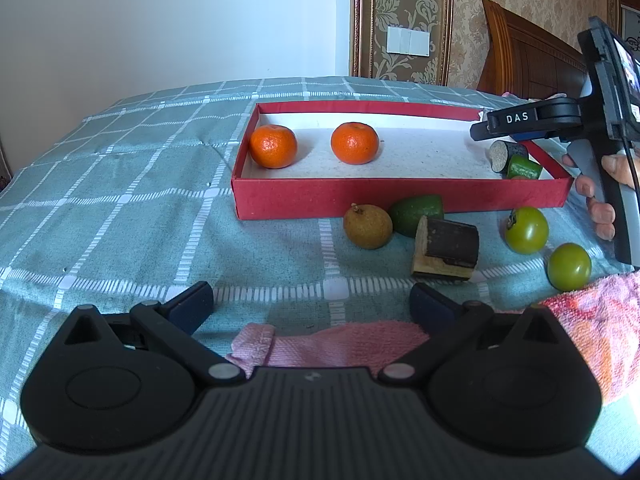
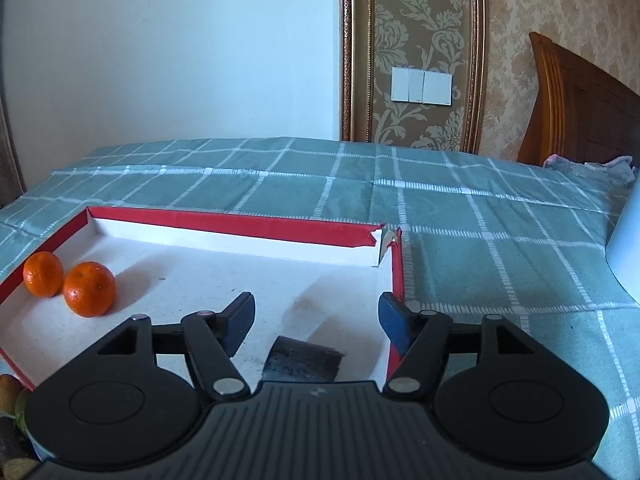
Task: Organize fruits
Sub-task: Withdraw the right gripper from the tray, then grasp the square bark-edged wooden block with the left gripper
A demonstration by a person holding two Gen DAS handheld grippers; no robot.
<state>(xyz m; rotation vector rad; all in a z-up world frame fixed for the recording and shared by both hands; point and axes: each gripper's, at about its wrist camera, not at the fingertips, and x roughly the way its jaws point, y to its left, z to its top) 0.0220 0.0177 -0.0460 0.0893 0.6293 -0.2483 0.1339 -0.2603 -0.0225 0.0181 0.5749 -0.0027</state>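
Right gripper hangs over the near right corner of the red box, its jaws parted with nothing pressed between the blue pads. Just below and slightly behind the fingertips, a dark cane piece lies on the box floor, free of the pads; from the left wrist view it sits beside a green chunk against the right wall. Judging by this, the piece has been set down and that hand is free for another pick.

Left gripper is spread wide and empty, low over the checked bedspread with a pink towel under it. Ahead of it and to its right, outside the box's front wall, lie the loose items: a brown longan, a green wedge touching the wall, a split dark cane block and two green tomatoes. The block's long axis runs roughly across the left gripper's view. The longan and block are nearer the left hand; the tomatoes lie close beneath the right.

Two mandarins rest at the box's left end, dimpled and glossy. The box is matte cardboard with a white, speckled floor and a torn far corner. The tomatoes are smooth and would likely roll; the block has a flat, pale cut face.
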